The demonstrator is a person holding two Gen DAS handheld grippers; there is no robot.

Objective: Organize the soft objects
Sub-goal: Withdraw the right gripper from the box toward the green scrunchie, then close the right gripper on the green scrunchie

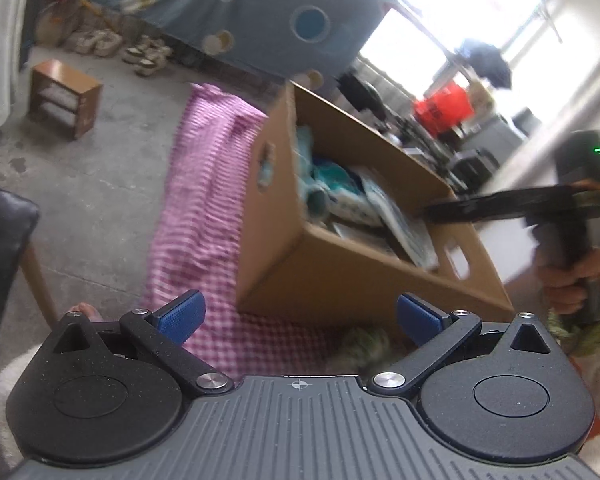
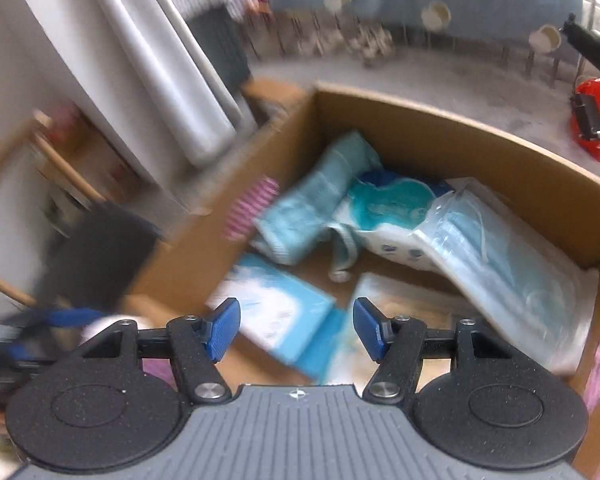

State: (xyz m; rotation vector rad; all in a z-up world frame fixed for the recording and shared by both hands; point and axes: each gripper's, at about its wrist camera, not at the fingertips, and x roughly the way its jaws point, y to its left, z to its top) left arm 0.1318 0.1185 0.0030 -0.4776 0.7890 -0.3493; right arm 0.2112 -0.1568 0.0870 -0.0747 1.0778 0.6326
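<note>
A corrugated cardboard box (image 2: 440, 136), open at the top with oval handle cut-outs in its walls, holds the soft goods: a nubby teal towel (image 2: 320, 196) bunched against the far left wall, a glossy white-and-teal plastic pack (image 2: 384, 216) beside it, a clear crinkled bag of pale blue items (image 2: 500, 248) sloping along the right side, and 1 flat blue-and-white packet (image 2: 276, 304) lying on the box floor.

The right gripper (image 2: 296, 330) hangs above the box, pointing steeply down, its 2 ribbed blue pads apart with nothing between them. The left gripper (image 1: 298, 318) sits lower, outside the box's near wall, its blue pads spread wide and empty.

Only the left wrist view shows the pink-and-white checked cloth (image 1: 208, 200) under and beside the box, a rumpled woven strip running back across the grey concrete floor (image 1: 100, 160); the right wrist view catches just a sliver of it through a handle hole. The left view also shows a hand (image 1: 568, 280) gripping the right tool's dark handle, and a mottled green soft lump (image 1: 364, 344) just ahead of the left gripper, perhaps knitted, too blurred to tell.

A small wooden shelf (image 1: 66, 98) stands well apart on the floor. Both views are smeared at the edges, and the box's near wall hides its lower contents from the left camera.
</note>
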